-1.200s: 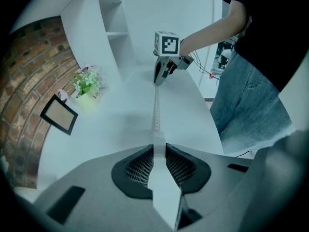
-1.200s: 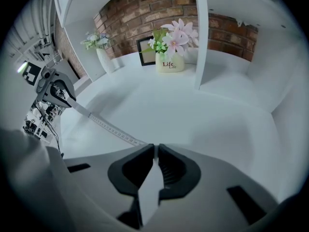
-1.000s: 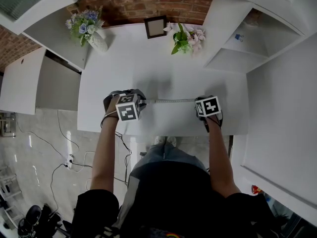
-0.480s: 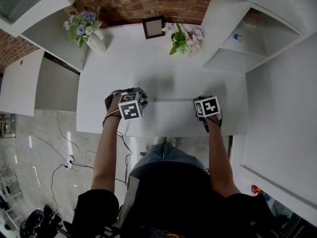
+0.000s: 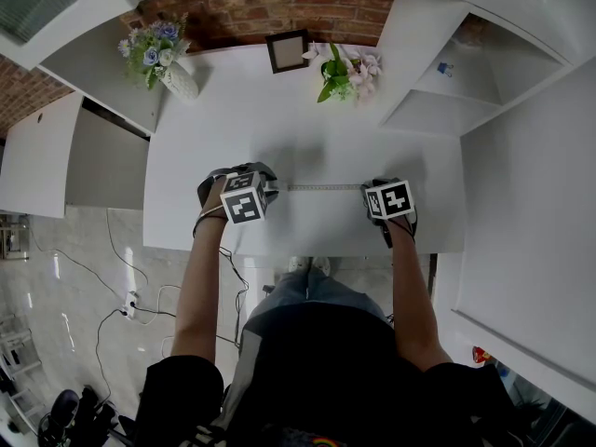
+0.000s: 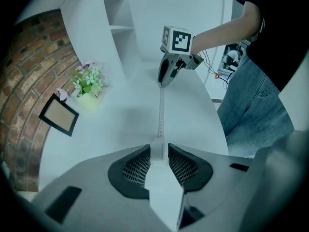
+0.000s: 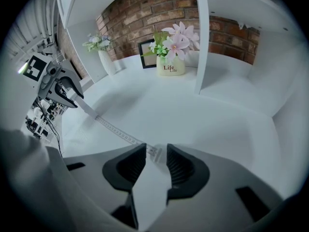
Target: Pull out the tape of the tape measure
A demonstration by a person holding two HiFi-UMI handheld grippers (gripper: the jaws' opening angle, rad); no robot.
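Left gripper [image 6: 159, 151] and right gripper [image 7: 155, 153] aim down, jaws just opening around tape [image 6: 161, 115].

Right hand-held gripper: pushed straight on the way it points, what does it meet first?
Its jaws have just been opening; the right hand-held gripper would probably meet the tape, whose end lies between them, and the table just beneath.

From the head we are looking steeply down from well above, taking in the whole white worktop [image 5: 307, 128]. From the left gripper [image 5: 250, 192] we are looking low and close along the worktop toward the right gripper [image 5: 384, 196]. From the right gripper we are looking back at the left one and at the brick wall [image 7: 159, 8]. All three views are sharing the stretched tape [image 5: 326, 188] and the pink flowers [image 5: 349, 68].
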